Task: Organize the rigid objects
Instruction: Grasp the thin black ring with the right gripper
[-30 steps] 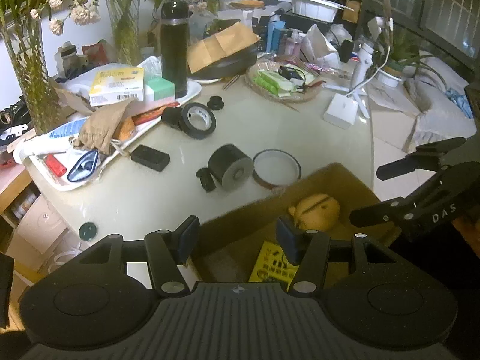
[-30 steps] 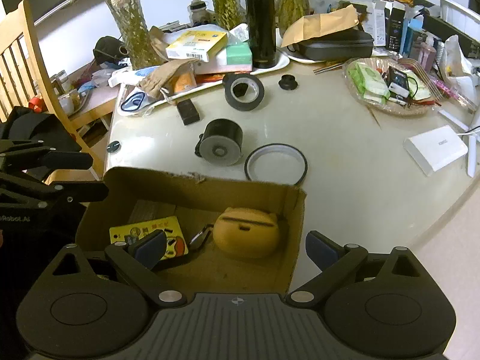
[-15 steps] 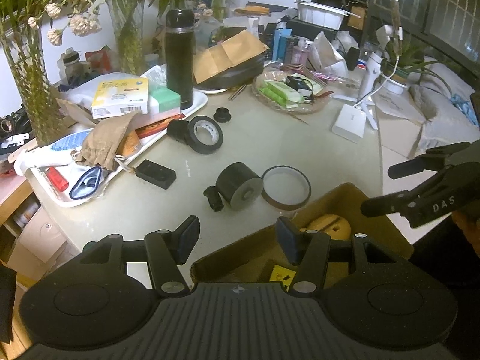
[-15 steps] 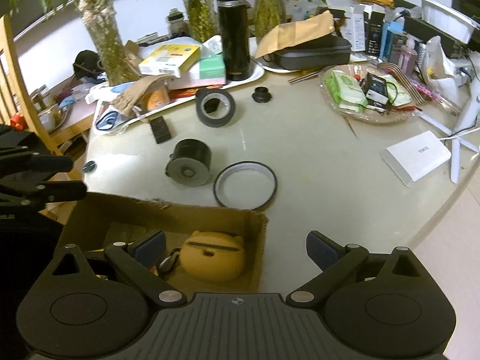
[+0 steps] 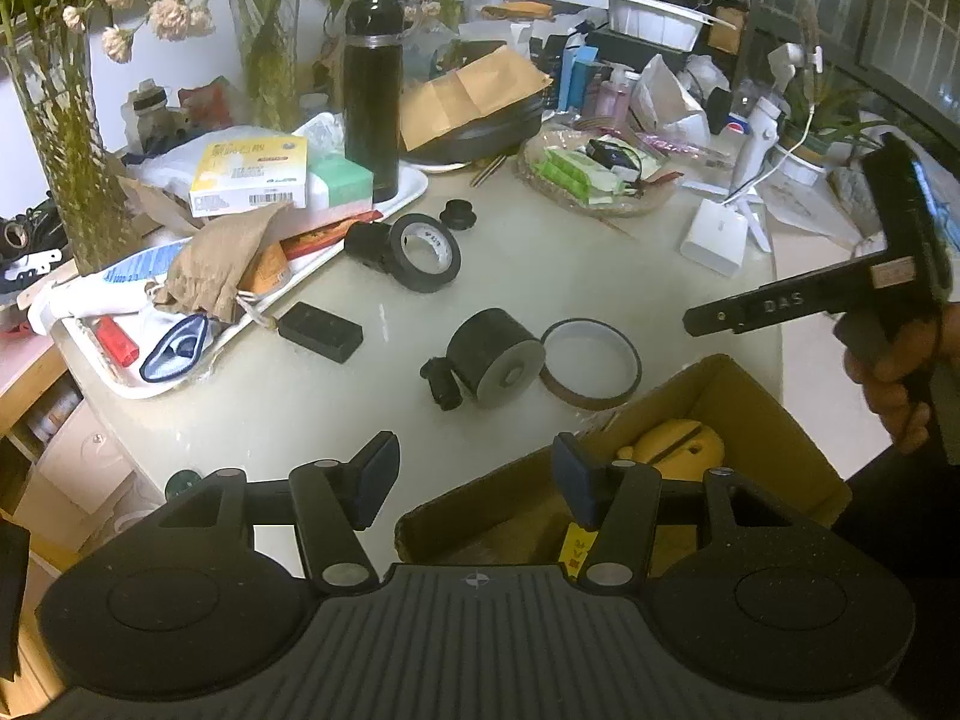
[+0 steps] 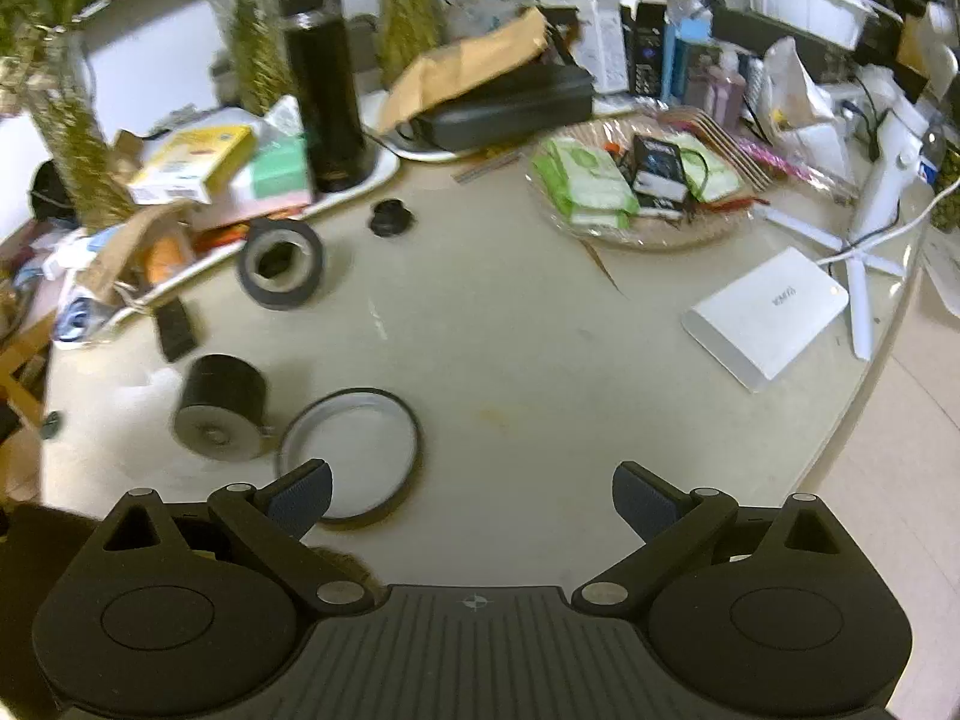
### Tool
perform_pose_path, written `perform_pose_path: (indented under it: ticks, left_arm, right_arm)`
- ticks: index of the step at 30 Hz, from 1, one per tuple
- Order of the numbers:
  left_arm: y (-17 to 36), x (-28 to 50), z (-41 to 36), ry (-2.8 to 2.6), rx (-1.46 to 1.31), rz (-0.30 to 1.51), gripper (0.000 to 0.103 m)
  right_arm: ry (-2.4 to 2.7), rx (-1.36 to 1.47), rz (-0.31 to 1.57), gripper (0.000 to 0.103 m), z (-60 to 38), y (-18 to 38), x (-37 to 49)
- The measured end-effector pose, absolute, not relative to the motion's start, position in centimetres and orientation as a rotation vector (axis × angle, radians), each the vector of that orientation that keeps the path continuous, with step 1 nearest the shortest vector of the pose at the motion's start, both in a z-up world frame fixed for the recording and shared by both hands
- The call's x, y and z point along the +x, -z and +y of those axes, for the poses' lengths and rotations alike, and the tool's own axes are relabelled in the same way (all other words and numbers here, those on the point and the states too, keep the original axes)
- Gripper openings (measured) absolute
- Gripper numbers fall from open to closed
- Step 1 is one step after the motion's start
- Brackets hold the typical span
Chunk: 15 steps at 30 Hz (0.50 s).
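Cluttered all round its far edge, the pale glossy round table (image 5: 336, 408) fills both my wrist views, with glass vases of green stems (image 5: 60, 138) at the back and a tall black flask (image 5: 372, 96) standing on a white tray (image 5: 414, 189).

My left gripper (image 5: 471, 480) hangs over the near rim of the table, its jaws partly open with nothing between the blue pads. Its right-hand pad sits over the near wall of an open brown cardboard box (image 5: 774, 420), and inside that box I see a yellow rounded plastic object (image 5: 678, 444) and a yellow printed card (image 5: 576, 546).

On the bare table beyond the box lies a black cylinder with a grey end face (image 5: 495, 357) on its side, a small black knob (image 5: 441, 384) touching its left. Just beside its right is a thin dark ring of tape (image 5: 591, 363) lying flat. Farther back, a thick roll of black tape (image 5: 426, 252) is tilted against another black piece, and a flat black rectangular block (image 5: 321, 333) rests near the tray's edge.

My right gripper (image 6: 471, 495) is held wide open and empty above the table; its left pad overlaps the thin ring in the right wrist view. From the left wrist view I see a hand (image 5: 900, 384) gripping its handle, above the box's far right side. A white flat box (image 6: 768, 315) lies well apart to the right.
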<state>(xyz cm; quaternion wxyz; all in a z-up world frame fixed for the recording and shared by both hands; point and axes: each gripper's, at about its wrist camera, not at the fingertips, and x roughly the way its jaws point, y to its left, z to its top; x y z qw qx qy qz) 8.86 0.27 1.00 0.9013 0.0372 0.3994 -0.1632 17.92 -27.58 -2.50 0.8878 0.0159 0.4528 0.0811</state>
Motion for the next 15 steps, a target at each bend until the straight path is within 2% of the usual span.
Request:
perform_pose_path:
  ticks: [15]
  left_arm:
    - [-0.7, 9.2, 0.4, 0.331, 0.077, 0.830, 0.056]
  right_arm:
    - [-0.176, 0.062, 1.116, 0.100, -27.4, 5.0, 17.7]
